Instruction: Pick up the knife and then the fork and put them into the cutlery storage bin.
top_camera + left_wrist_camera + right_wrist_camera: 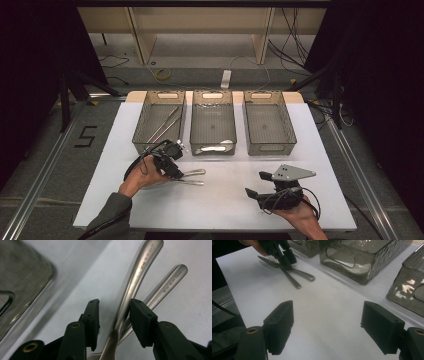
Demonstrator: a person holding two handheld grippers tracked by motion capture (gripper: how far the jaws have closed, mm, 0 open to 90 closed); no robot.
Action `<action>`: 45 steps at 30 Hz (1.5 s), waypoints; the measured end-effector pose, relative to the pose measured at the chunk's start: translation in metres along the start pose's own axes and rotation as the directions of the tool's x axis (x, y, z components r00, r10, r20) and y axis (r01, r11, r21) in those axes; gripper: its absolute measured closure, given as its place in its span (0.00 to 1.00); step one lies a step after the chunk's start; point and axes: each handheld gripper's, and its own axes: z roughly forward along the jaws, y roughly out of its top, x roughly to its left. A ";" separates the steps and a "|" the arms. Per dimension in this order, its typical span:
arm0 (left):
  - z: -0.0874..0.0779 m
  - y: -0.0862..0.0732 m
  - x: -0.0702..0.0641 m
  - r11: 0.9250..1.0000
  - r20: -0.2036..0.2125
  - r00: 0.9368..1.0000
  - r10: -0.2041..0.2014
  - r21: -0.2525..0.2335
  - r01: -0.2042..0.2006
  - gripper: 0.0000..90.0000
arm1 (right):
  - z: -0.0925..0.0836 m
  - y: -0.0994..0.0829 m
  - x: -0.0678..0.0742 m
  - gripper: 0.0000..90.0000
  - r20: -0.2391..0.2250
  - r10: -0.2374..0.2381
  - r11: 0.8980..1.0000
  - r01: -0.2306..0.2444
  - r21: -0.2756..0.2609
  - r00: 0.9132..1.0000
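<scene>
- Now the left gripper [113, 317] straddles the upper handle [140, 272], jaws narrowed but not yet pressing; handle runs toward one o'clock.
- Right gripper [327, 327] idles wide, well apart at four o'clock.

We are seeing three bins sitting in row along far half of table [100, 190]: left bin [142, 125], middle bin [193, 127], right bin [287, 125]. Two long utensils [165, 124] are lying inside left bin. One piece [212, 148] is lying at near end of middle bin. Two cutlery handles [194, 177] are lying crossed on table, just before left and middle bins. Left gripper [175, 170] is sitting over them; right gripper [262, 186] is sitting well apart to right.
</scene>
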 end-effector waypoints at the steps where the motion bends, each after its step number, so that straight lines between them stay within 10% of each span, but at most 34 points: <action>1: 0.000 0.001 0.000 1.000 0.005 1.000 0.009 0.001 -0.009 0.68 | 0.000 0.000 0.000 0.30 0.001 -0.001 1.000 0.001 0.000 1.000; 45: 0.008 0.012 -0.006 0.993 -0.024 0.997 0.075 0.096 -0.072 0.88 | -0.005 -0.001 0.000 0.30 0.011 0.006 1.000 -0.006 -0.008 1.000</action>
